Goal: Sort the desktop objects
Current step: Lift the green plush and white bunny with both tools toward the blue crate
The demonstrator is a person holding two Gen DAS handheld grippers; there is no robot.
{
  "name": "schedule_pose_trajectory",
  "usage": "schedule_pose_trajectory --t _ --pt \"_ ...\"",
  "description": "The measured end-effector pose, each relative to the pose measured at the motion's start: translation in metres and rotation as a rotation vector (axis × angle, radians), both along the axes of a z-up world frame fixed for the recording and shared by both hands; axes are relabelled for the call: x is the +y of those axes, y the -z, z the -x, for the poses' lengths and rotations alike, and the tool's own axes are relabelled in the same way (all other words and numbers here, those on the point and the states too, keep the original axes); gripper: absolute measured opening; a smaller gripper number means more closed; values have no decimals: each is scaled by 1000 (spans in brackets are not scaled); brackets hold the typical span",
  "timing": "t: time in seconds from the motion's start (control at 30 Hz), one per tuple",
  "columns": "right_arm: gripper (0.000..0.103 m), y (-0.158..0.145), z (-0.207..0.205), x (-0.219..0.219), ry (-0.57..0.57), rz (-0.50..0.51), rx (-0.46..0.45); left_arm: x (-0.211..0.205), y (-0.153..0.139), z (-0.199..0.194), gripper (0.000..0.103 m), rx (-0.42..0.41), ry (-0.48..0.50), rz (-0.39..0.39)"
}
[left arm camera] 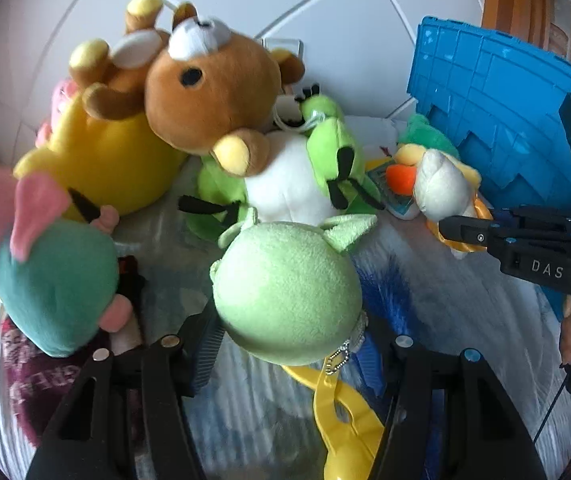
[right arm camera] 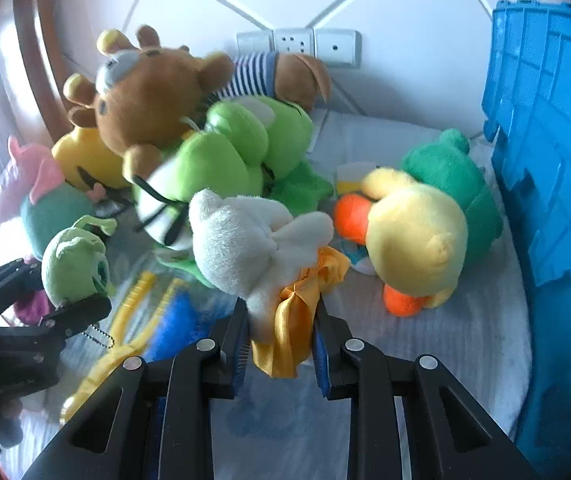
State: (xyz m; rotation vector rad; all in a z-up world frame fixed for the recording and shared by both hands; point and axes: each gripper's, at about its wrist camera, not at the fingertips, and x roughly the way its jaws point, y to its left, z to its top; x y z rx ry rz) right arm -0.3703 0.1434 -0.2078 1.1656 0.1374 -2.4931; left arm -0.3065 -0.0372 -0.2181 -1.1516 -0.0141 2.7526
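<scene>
My left gripper [left arm camera: 289, 344] is shut on a round pale green plush [left arm camera: 285, 292] with small ears, held above the white cloth; it also shows in the right wrist view [right arm camera: 73, 266]. My right gripper [right arm camera: 281, 320] is shut on a white plush [right arm camera: 245, 240] with an orange-yellow ribbon [right arm camera: 297, 320]; in the left wrist view the right gripper [left arm camera: 457, 232] and that plush [left arm camera: 443, 188] are at the right. Behind lie a brown bear [left arm camera: 213, 88], a yellow plush [left arm camera: 105, 160], a green-and-white frog plush [left arm camera: 297, 180] and a yellow duck [right arm camera: 417, 236].
A blue plastic crate [right arm camera: 553, 160] stands at the right. A teal and pink plush [left arm camera: 53, 280] is at the left. A blue brush [right arm camera: 177, 320] and a yellow plastic strap [left arm camera: 341, 416] lie on the cloth. Wall sockets [right arm camera: 297, 44] are behind.
</scene>
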Motion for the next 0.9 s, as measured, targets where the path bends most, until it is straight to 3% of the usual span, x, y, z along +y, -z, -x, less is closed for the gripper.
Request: schedule_pose_trajectory --t 0.23,0.5,0.9 --pt "26 -27 -30 3 3 41 52 -10 -40 -27 58 59 7 36" --pt "26 -80 -63 10 34 82 103 -7 -99 -43 58 140 46 60" --pt "26 -195 -135 59 157 131 321 45 -205 -57 58 346 220 44"
